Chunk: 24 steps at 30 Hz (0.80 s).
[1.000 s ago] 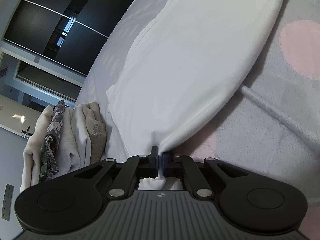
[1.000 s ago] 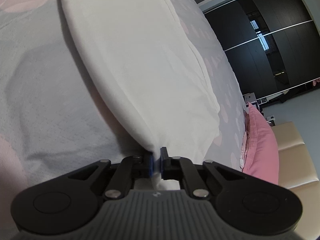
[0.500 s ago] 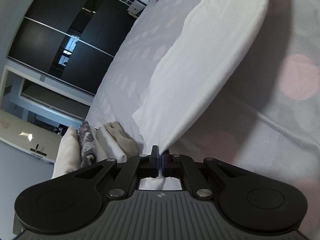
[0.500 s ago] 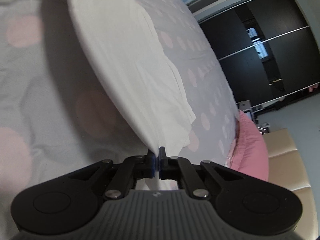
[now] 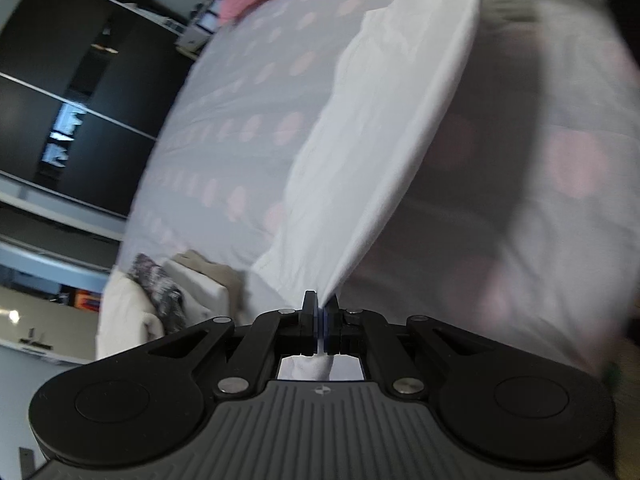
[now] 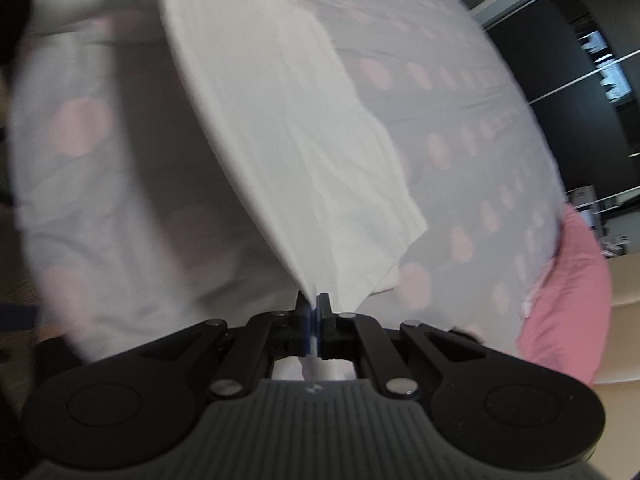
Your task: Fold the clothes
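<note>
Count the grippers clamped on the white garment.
2. The left gripper pinches one corner of the white garment; the right gripper pinches the opposite corner, holding the cloth stretched above the spotted bedspread.

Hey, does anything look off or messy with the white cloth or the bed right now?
Nothing is spilled or torn. The white cloth hangs off the bed, pinched in both shut claws, left and right. One loose layer sags unevenly with a creased, ragged edge, so it isn't a neat fold yet.
</note>
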Tool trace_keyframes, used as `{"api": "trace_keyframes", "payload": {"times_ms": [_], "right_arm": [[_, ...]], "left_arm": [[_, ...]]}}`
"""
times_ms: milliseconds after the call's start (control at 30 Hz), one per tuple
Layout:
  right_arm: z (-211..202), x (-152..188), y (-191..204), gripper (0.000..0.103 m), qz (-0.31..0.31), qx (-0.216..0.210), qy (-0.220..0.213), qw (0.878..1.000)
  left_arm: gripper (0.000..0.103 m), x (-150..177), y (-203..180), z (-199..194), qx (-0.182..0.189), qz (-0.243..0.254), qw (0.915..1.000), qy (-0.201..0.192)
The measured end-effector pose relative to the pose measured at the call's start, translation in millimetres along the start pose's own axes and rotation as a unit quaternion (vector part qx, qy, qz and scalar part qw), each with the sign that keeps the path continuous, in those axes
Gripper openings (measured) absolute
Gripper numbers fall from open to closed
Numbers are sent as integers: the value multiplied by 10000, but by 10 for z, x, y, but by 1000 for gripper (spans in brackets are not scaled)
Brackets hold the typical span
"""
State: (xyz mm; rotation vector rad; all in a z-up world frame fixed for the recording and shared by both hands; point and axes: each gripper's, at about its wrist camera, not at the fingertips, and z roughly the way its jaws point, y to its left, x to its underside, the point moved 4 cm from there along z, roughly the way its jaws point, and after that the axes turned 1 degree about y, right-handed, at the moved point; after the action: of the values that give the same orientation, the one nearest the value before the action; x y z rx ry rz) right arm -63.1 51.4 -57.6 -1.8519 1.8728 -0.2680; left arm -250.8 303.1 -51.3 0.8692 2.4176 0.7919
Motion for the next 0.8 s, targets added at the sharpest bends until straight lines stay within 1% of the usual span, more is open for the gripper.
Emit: {"api": "trace_keyframes", "payload": {"times_ms": [133, 300, 367, 433, 533, 600, 667, 700, 733, 767, 800], "right_arm": [[102, 86, 330, 3, -180, -439, 277, 9985], [477, 108, 594, 3, -339, -881, 711, 9930], [575, 136, 732, 3, -443, -1051, 890, 9895], [679, 161, 803, 3, -508, -1156, 1011, 9868], [753, 163, 810, 3, -433, -1265, 1093, 9850], [768, 171, 798, 6, -338, -1363, 1122, 9837], [773, 190, 793, 18, -255, -1494, 1168, 9815], [771, 204, 795, 20, -224, -1554, 1194, 9803], [760, 217, 796, 20, -204, -1596, 1210, 9795], [738, 228, 786, 20, -169, -1629, 1211, 9790], [701, 236, 760, 20, -97, -1672, 1190, 9787]], "left_arm": [[1, 112, -234, -32, 538, 106, 9983, 182], [0, 229, -620, 268, 1099, 473, 9914, 527], [1, 264, -759, 411, 1282, 721, 9866, 699], [1, 303, -861, 550, 1436, 842, 9825, 841], [1, 346, -939, 732, 1627, 770, 9789, 965], [1, 353, -965, 801, 1670, 782, 9777, 1002], [4, 358, -973, 844, 1714, 777, 9766, 1045], [6, 359, -967, 853, 1737, 766, 9760, 1069], [11, 362, -951, 847, 1800, 727, 9750, 1082], [14, 367, -924, 837, 1843, 683, 9743, 1097], [19, 362, -878, 818, 1829, 619, 9753, 1071]]}}
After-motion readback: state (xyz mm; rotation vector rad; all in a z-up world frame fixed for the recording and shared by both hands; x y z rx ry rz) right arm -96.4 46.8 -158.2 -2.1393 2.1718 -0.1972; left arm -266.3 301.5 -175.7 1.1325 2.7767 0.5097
